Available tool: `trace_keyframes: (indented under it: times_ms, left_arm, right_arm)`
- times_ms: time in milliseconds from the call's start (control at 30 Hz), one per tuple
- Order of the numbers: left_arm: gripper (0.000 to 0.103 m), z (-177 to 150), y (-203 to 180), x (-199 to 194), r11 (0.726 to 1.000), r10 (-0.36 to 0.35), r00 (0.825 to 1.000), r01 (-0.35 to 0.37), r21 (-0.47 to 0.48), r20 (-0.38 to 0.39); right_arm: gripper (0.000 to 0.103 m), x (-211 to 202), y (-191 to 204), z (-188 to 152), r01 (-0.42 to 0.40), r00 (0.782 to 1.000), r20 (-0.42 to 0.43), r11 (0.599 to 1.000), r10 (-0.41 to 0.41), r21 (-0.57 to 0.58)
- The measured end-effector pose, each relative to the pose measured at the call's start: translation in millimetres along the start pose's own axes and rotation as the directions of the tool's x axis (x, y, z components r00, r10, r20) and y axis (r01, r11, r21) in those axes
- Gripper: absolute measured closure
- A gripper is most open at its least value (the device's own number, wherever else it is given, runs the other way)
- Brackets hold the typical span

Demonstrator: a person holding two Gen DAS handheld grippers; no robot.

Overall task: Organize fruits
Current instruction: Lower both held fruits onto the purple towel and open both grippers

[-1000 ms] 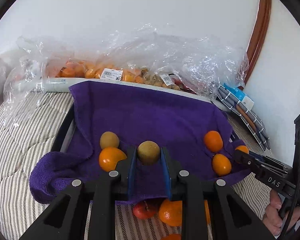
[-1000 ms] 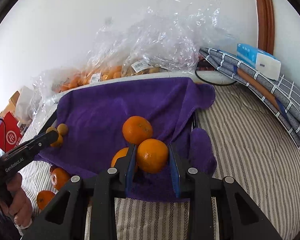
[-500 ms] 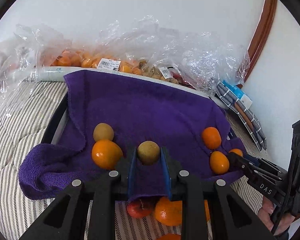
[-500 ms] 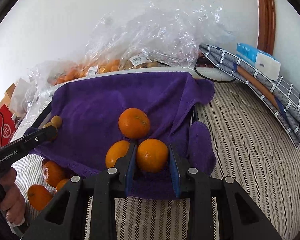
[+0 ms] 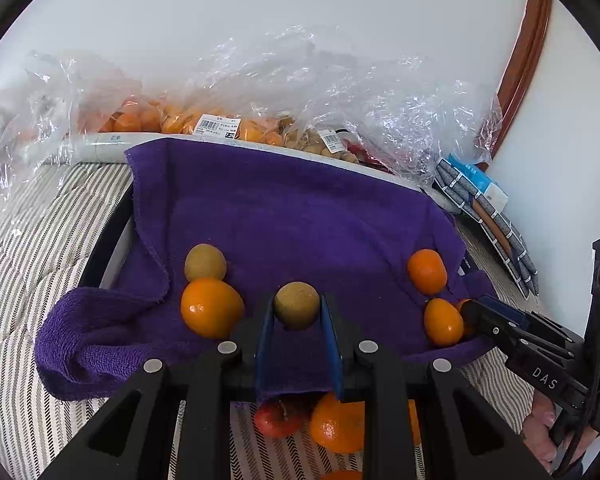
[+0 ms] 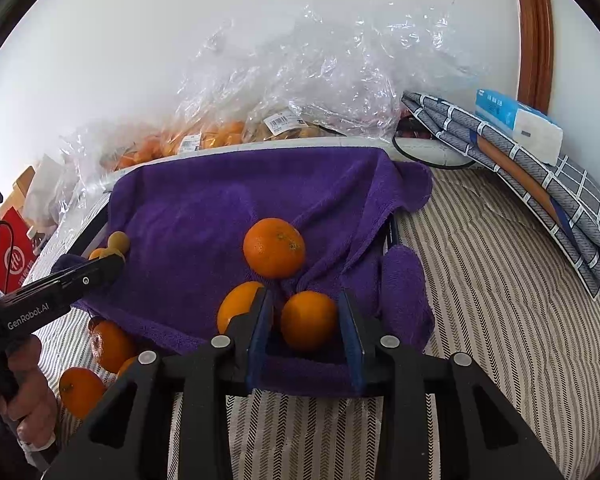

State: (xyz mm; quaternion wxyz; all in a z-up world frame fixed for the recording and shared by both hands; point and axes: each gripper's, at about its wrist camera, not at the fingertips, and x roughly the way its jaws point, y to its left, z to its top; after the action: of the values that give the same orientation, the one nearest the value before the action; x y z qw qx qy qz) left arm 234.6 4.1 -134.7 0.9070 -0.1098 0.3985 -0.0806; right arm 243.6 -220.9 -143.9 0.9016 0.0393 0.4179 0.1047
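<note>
A purple towel covers a tray on the striped bed. My left gripper is shut on a brown kiwi just above the towel's near edge. Beside it lie another kiwi and an orange. My right gripper stands over the towel's right part with an orange between its fingers; the jaws have widened and gaps show on both sides. Two more oranges lie next to it. The right gripper shows in the left wrist view.
Loose oranges and a red apple lie on the bed in front of the towel. Clear plastic bags of fruit line the back wall. Folded grey cloth and a tissue pack sit at the right.
Both grippers moved forward and down over the towel. The right jaws have opened wider around the orange, which now rests on the towel. The left still grips the kiwi.
</note>
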Motion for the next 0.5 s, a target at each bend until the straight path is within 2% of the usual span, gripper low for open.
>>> trace_keyframes:
  times_ms: [500]
  left_arm:
    - [0.080, 0.0, -2.2, 0.9, 1.000, 0.001, 1.000, -0.001, 0.010, 0.002]
  right_arm:
    - [0.047, -7.0, 3.4, 0.4, 0.013, 0.999, 0.037, 1.000, -0.012, -0.020]
